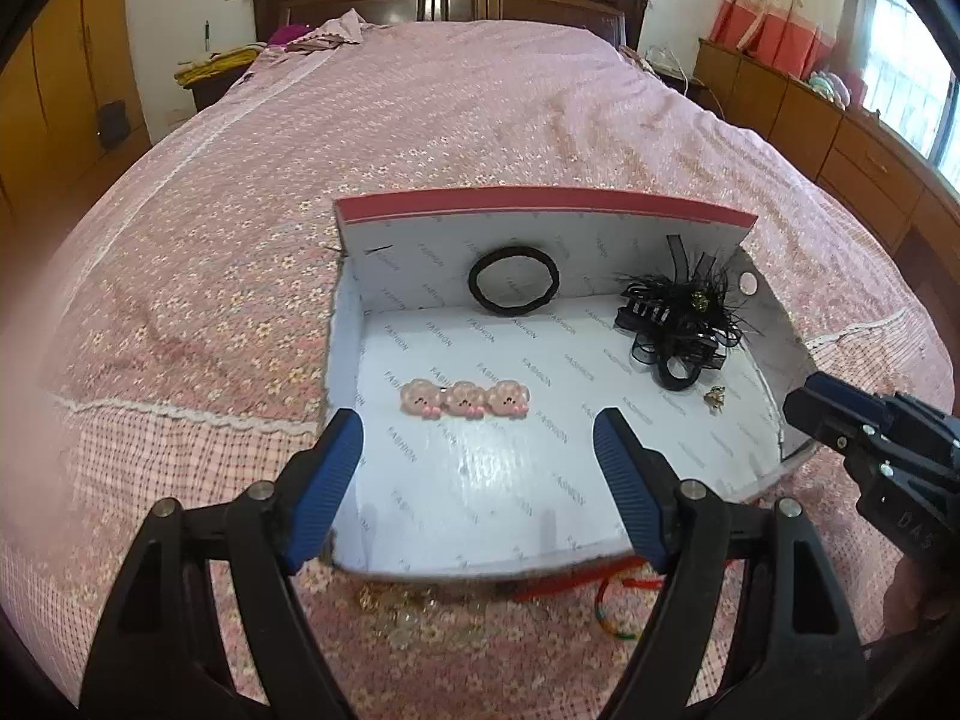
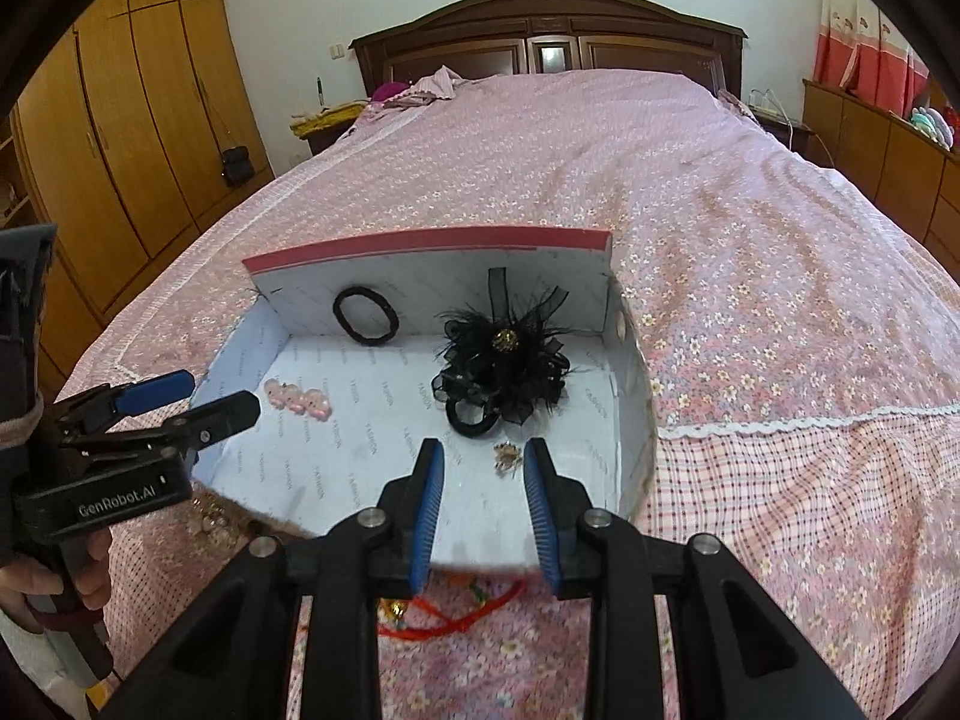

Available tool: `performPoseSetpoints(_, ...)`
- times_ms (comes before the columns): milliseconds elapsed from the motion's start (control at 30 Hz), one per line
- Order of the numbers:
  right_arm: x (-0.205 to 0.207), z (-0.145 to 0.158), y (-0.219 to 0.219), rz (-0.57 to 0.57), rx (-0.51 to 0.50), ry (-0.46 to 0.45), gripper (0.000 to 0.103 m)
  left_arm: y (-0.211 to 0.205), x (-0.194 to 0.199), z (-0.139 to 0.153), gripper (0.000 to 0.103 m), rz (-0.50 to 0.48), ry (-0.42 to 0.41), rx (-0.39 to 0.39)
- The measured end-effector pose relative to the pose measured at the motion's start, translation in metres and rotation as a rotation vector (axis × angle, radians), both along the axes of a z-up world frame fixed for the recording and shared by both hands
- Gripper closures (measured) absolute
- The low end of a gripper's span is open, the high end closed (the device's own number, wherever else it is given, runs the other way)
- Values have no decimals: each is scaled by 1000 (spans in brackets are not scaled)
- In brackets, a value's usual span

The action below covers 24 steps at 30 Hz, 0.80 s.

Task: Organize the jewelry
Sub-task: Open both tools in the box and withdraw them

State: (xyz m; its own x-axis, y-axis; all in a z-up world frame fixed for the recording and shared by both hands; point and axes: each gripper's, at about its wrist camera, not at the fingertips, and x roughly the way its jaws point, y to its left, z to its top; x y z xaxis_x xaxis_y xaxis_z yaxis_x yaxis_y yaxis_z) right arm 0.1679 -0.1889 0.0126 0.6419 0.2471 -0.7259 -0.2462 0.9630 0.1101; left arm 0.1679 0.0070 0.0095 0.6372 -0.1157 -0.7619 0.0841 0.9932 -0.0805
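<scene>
Both tools empty: left tool (image 1: pixel 477 462) spread wide, right tool (image 2: pixel 485 483) part-open w/ nothing between. Small gold brooch (image 2: pixel 507 455) lies on box (image 2: pixel 630 420) floor, 12 o'clock of right tool: light, stiff, prob. fragile; pinch across body. Red cord bracelets (image 2: pixel 444 624) on bed at 6 o'clock: limp, snaggy.

Both grippers, the left gripper (image 1: pixel 478 441) and the right gripper (image 2: pixel 485 471), have black angular plastic frames, silver pivot screws and ribbed blue pads, one body marked "GenRobot.AI" in white.
</scene>
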Motion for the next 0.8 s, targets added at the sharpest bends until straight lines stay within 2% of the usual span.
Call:
performPoseSetpoints(500,-34,-9,-6,-3,12,20,73,25,-38,4,31,41,-11,-13)
performPoseSetpoints(800,-44,-21,-9,-13,15,45,73,37,-54,-6,31,69,-2,-1)
